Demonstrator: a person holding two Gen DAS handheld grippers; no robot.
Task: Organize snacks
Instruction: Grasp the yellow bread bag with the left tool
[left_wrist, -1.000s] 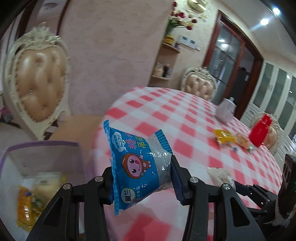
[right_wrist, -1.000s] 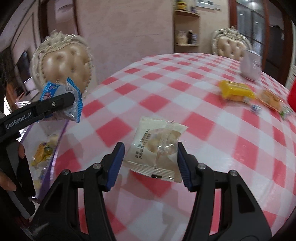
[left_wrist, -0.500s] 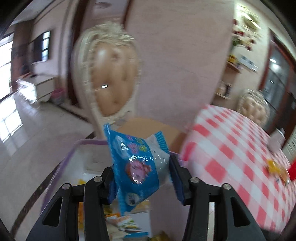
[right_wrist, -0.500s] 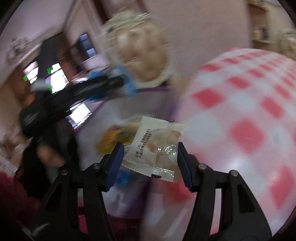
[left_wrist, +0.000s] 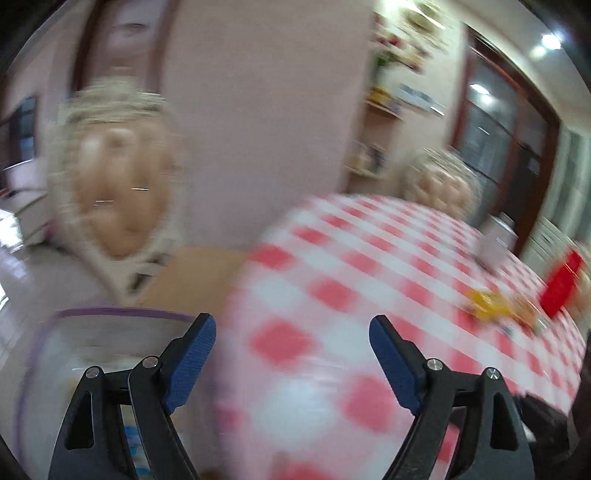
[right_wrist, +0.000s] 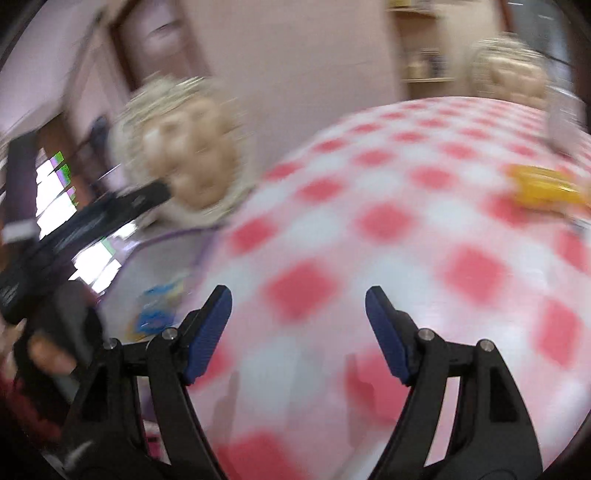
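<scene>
Bin (left_wrist: 110, 314): sat low at the near left beside the bench's edge, purple-rimmed and see-through; blur hid most of what lay inside.
Blue packet (right_wrist: 157, 310): lay down in the bin in the right wrist view, colours smeared, clear of both grippers.
Left gripper (left_wrist: 291, 350): jaws were opening, blue pads well apart, nothing between them, over the seam between bin and bench.
Hand (right_wrist: 44, 354): clutched the left gripper's black handle at the far left of the right wrist view.
Padded chair (left_wrist: 118, 192): stood behind the bin, cream frame, tan cushion, badly blurred.
Right gripper (right_wrist: 299, 328): jaws were opening too, pads apart and empty, above the near edge of the bench.
Bench (right_wrist: 406, 229): round, under a red-and-white checked cloth, filled the middle and right.
Yellow packet (right_wrist: 543, 188): rested on the cloth at the far right.
Red object (left_wrist: 561, 284): stood at the far right edge of the bench, just past the yellow packet; too blurred to name.
</scene>
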